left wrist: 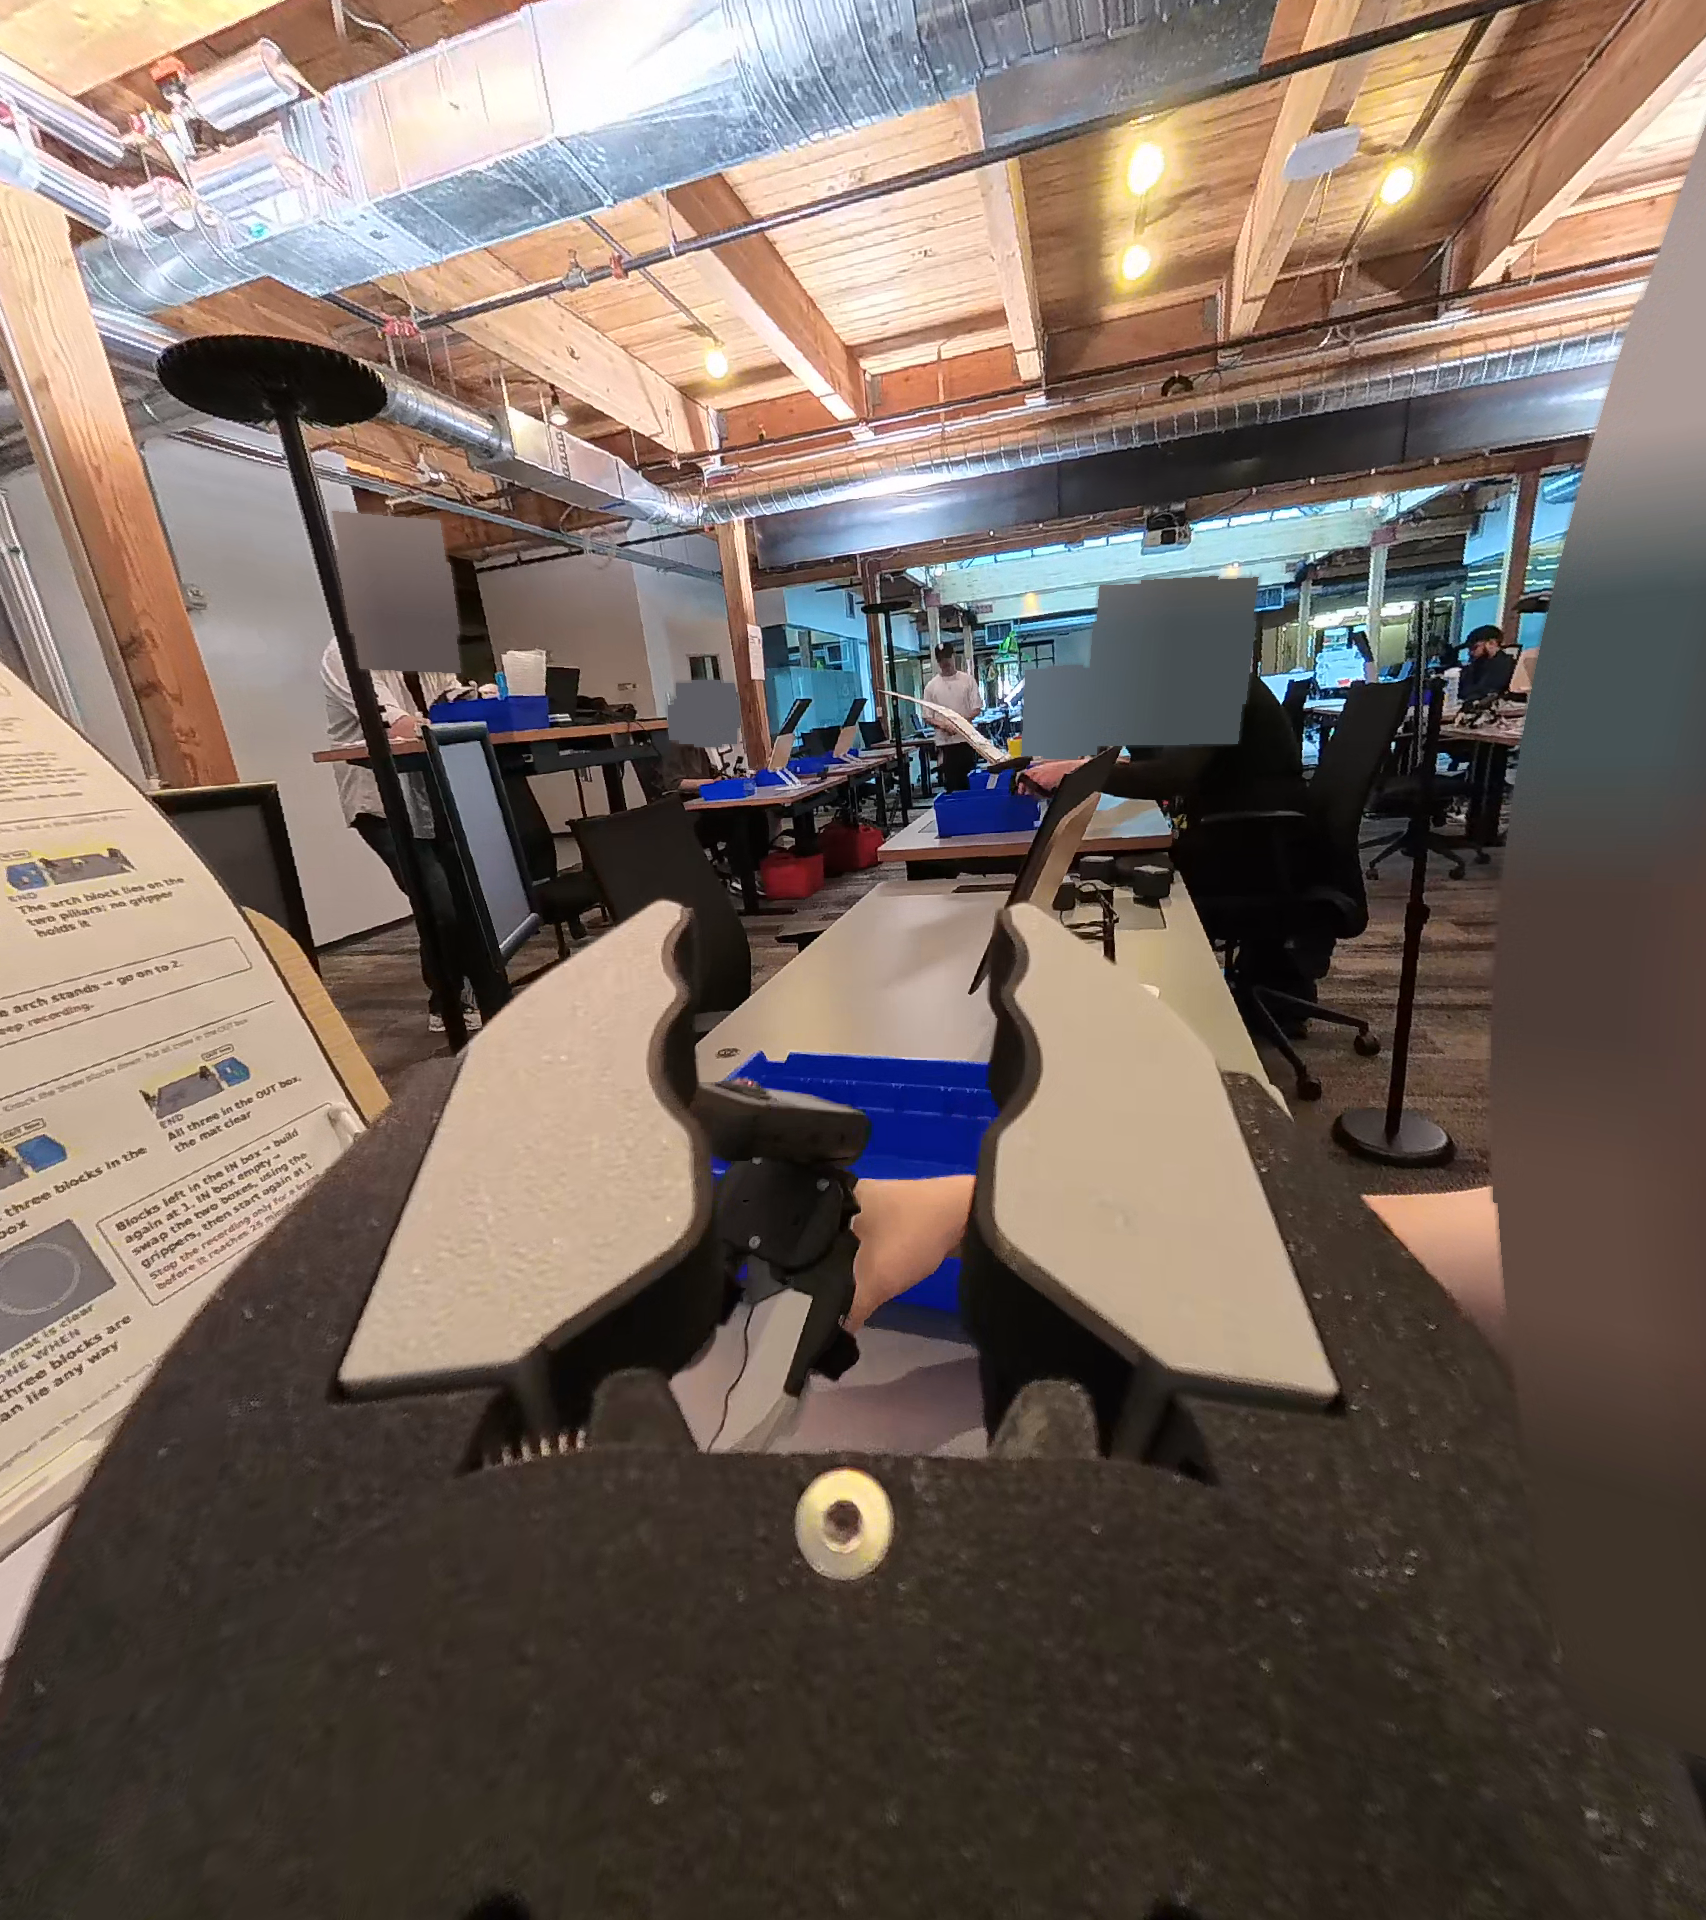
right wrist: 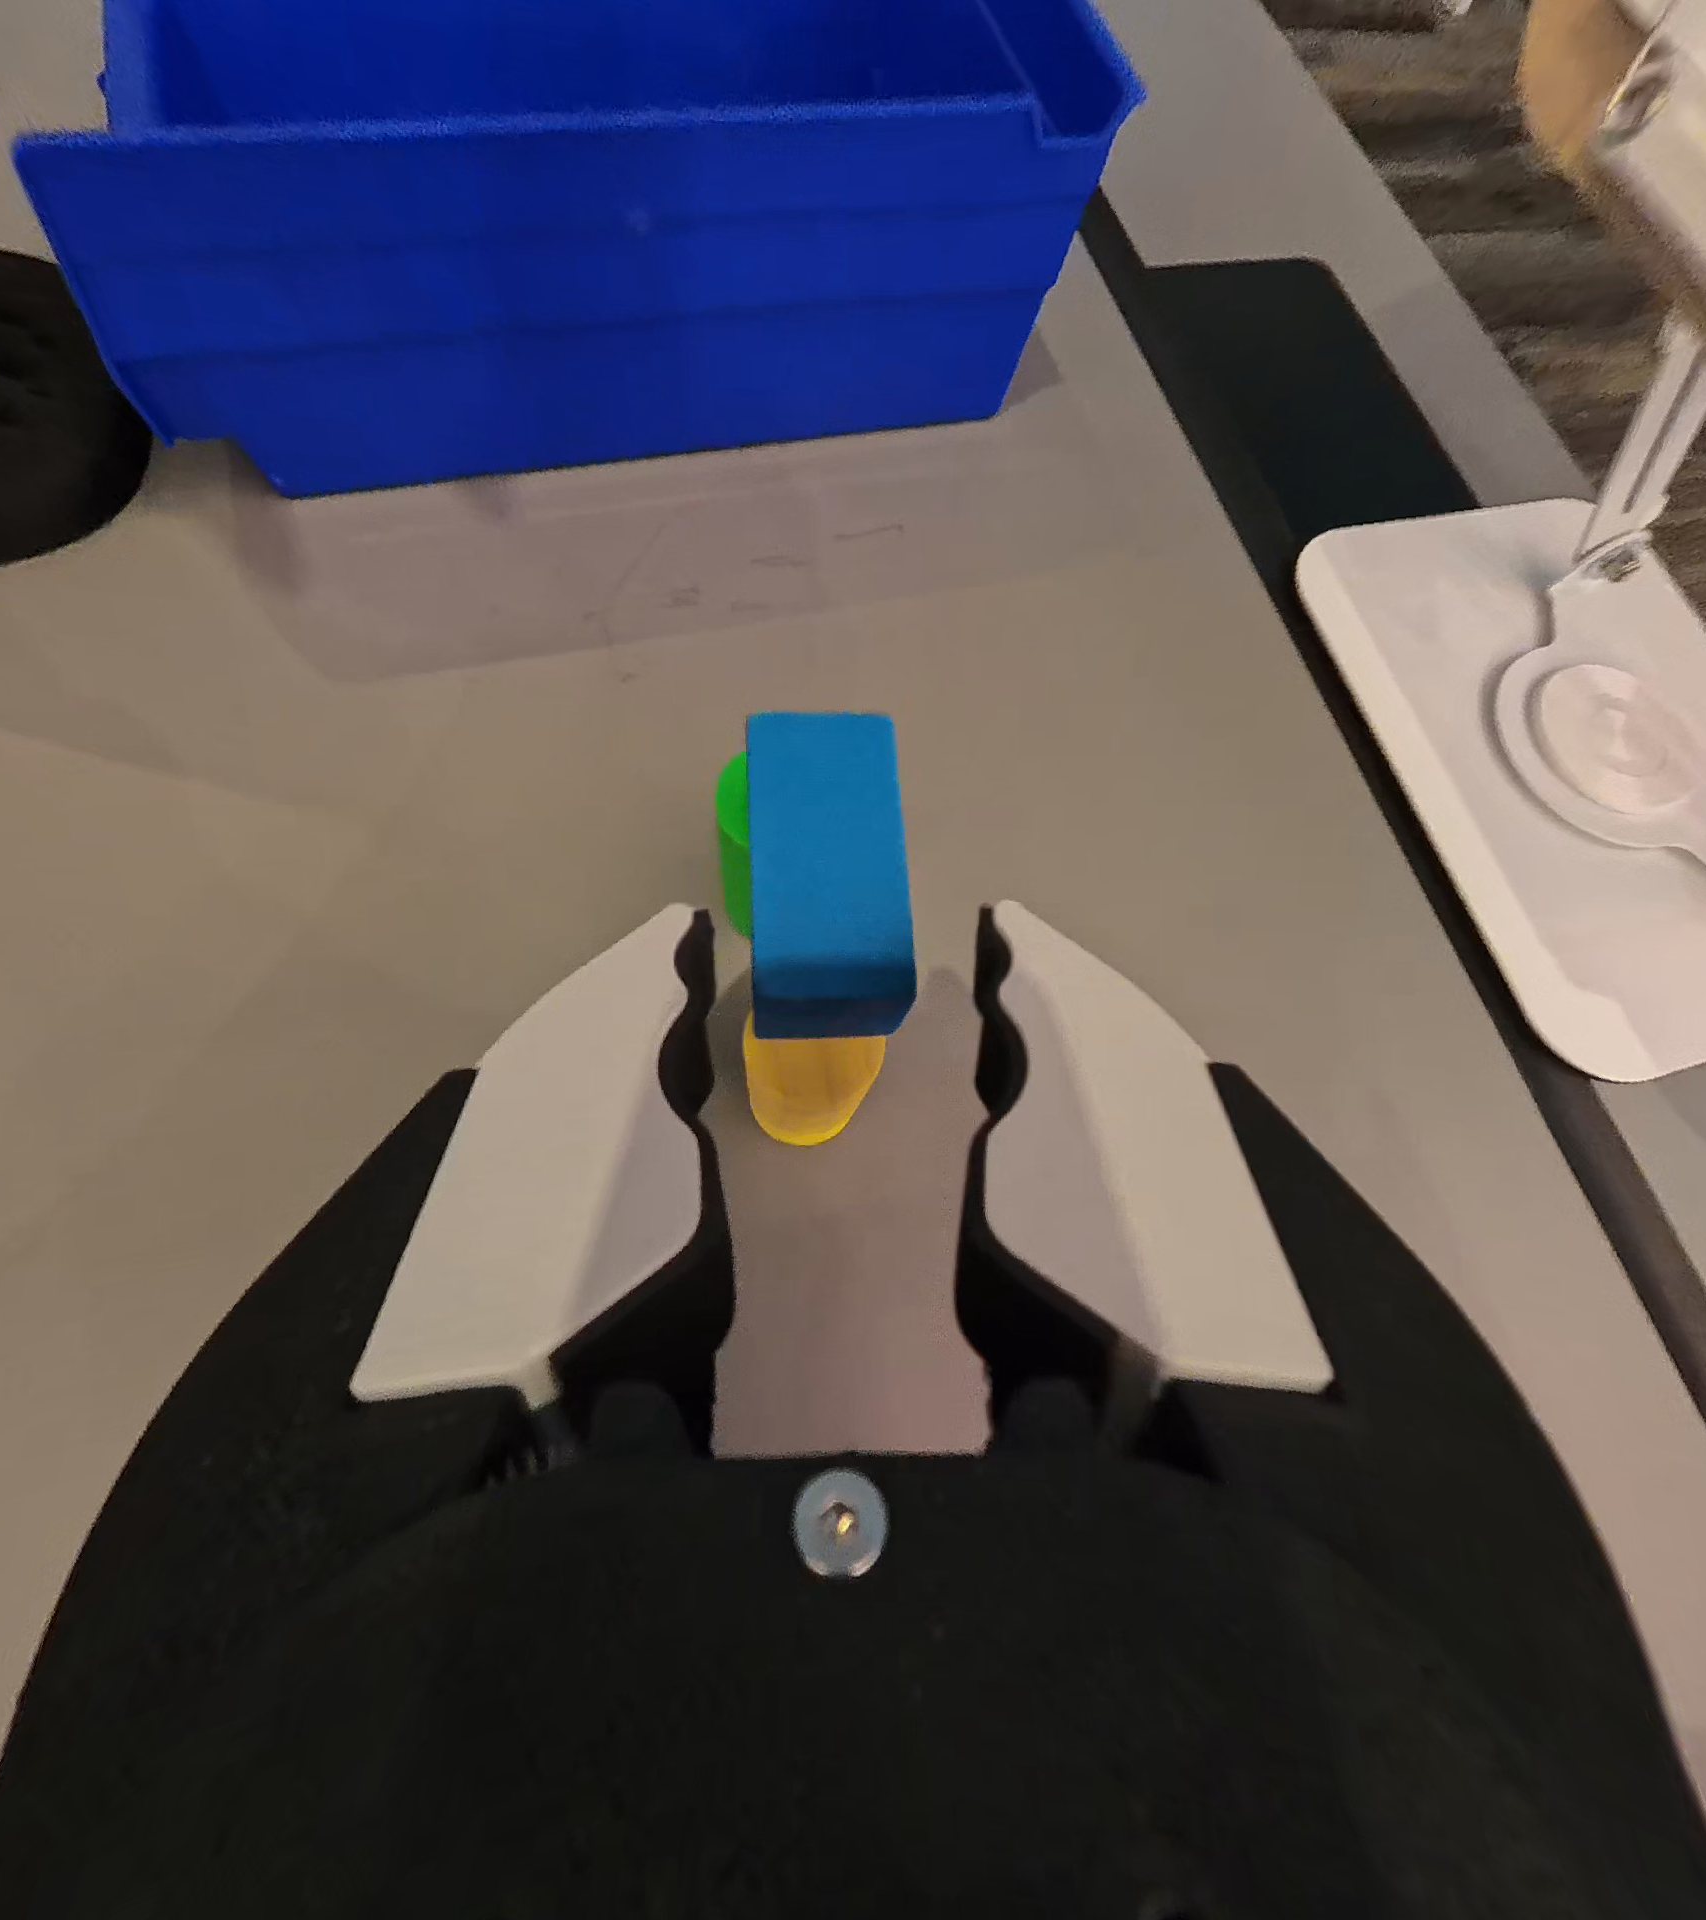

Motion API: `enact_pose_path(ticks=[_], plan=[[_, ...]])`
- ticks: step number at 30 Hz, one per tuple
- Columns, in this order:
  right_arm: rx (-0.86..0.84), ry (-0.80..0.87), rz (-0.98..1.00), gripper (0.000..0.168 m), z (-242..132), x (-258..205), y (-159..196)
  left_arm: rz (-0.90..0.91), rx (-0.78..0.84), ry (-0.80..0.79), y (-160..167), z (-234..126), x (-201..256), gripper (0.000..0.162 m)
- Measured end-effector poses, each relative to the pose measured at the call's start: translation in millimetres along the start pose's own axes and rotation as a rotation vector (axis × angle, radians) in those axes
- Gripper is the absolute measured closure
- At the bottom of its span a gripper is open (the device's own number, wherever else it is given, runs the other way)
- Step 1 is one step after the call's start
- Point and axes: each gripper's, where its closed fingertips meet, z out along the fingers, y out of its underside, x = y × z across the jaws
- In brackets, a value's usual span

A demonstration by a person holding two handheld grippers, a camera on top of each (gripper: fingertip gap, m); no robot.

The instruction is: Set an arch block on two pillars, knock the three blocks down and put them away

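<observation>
Right gripper [right wrist: 836, 925], jaws wide, is hanging over my blue arch block [right wrist: 825, 871] on yellow [right wrist: 807, 1086] and green pillars [right wrist: 733, 831]; I am pushing sideways gently.

Bright overhead lamps [left wrist: 1143, 166] glare (fisheye-warped edges); right view's edges blurred.

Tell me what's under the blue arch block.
The blue arch block rests on a yellow pillar nearest the camera and a green pillar behind. Both pillar tops are covered.
</observation>
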Motion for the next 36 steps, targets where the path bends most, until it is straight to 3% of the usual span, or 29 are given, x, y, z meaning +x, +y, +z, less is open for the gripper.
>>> enact_pose_path(ticks=[4, 7, 10, 11, 15, 22, 29, 33, 36], plan=[[0.139, 0.089, -0.022, 0.118, -32, 2, -38, 0.001, 0.014, -0.003, -3, -1, 0, 0.107], [0.254, 0.318, 0.127, 0.126, -59, 36, -53, 0.0, 0.018, -0.016, -4, -2, -2, 0.108], [0.125, 0.465, 0.33, 0.164, -52, 67, -7, -0.009, 0.022, -0.02, -5, -3, -3, 0.109], [0.036, 0.463, 0.368, 0.167, -42, 70, 13, -0.008, 0.017, -0.019, -4, -3, -3, 0.109], [-0.262, 0.552, 0.406, 0.167, -20, 84, 79, 0.007, -0.013, -0.024, 2, 0, -6, 0.109], [-0.503, 0.667, 0.39, 0.167, -25, 94, 126, 0.002, -0.017, -0.026, 6, -2, -10, 0.109], [-0.538, 0.579, 0.478, 0.167, -16, 84, 135, -0.008, -0.025, -0.027, 11, -1, -12, 0.11], [-0.368, 0.395, 0.496, 0.167, 20, 55, 92, 0.001, -0.029, -0.027, 11, -2, -10, 0.11], [-0.209, 0.246, 0.315, 0.167, 56, 19, 42, 0.001, -0.032, -0.031, 13, -2, -10, 0.11]])
